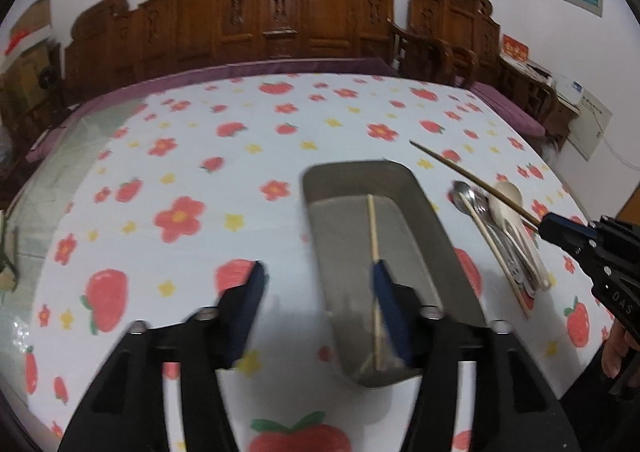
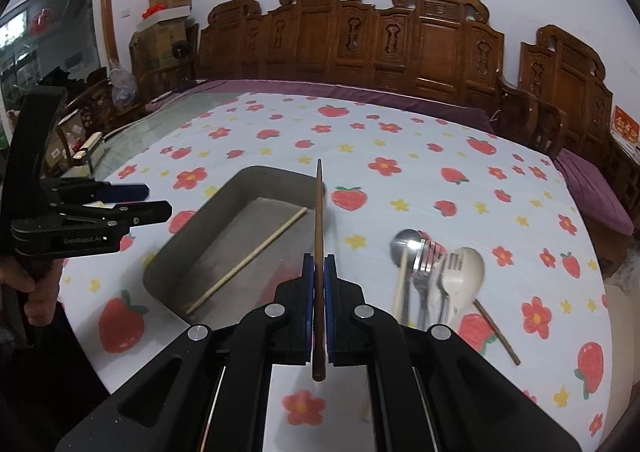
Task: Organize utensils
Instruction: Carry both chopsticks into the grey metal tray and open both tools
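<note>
My left gripper (image 1: 320, 284) has its fingers spread above the tray (image 1: 436, 236), a pale chopstick (image 1: 374, 236) lying inside. My right gripper (image 2: 319, 264) pinches a dark chopstick (image 2: 319, 212); remaining cutlery (image 2: 436, 276) lies on the table (image 2: 400, 140).

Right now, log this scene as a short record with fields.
surface: table under a strawberry-print cloth
tray: grey, holds one pale chopstick
left tool: open, empty, above the tray's near end
right tool: shut on a dark chopstick
pile: spoons, forks, more chopsticks, on the cloth beside the tray
</note>
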